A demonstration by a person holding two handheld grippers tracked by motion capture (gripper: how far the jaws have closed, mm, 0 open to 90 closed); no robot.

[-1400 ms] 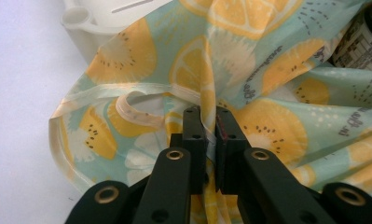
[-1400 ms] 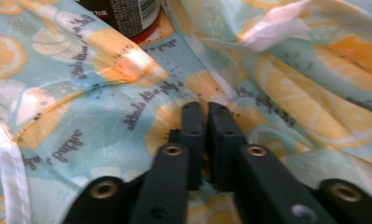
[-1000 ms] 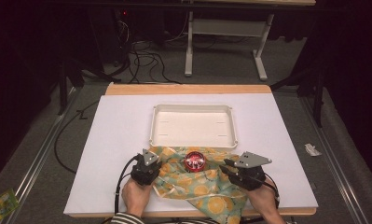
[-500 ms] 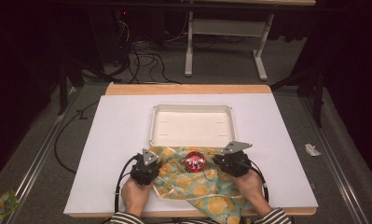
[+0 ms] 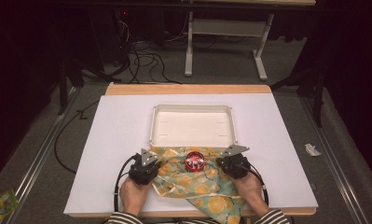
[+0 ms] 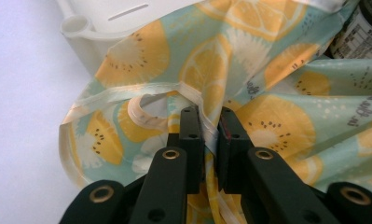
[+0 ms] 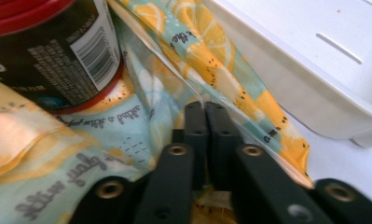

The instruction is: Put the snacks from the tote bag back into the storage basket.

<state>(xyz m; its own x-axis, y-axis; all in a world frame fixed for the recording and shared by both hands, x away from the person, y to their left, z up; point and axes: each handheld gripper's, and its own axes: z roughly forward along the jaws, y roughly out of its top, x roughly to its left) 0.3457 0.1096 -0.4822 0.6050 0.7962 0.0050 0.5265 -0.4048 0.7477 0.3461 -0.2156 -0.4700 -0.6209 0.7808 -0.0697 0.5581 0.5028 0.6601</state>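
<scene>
A bag with an orange-and-kiwi print (image 5: pixel 193 179) lies crumpled at the table's near edge, just in front of a white tray (image 5: pixel 193 109). A can with a red lid (image 5: pixel 194 159) stands inside the bag's mouth; its dark label with a barcode (image 7: pixel 58 56) fills the upper left of the right gripper view. My left gripper (image 5: pixel 156 161) pinches the bag's white-trimmed rim (image 6: pixel 211 121) at the left side. My right gripper (image 5: pixel 222 161) is shut on the bag's edge (image 7: pixel 200 100) at the right side, next to the can.
The white mat (image 5: pixel 118 140) covers the wooden table (image 5: pixel 188 88). The tray's wall (image 7: pixel 305 93) stands right behind the bag. Cables (image 5: pixel 141 51) and a table frame (image 5: pixel 221 32) lie on the floor beyond. A scrap of paper (image 5: pixel 312 149) lies on the floor at the right.
My right gripper has moved left toward the can and closed on the bag's right edge. The left gripper has stayed on the bag's left rim.
</scene>
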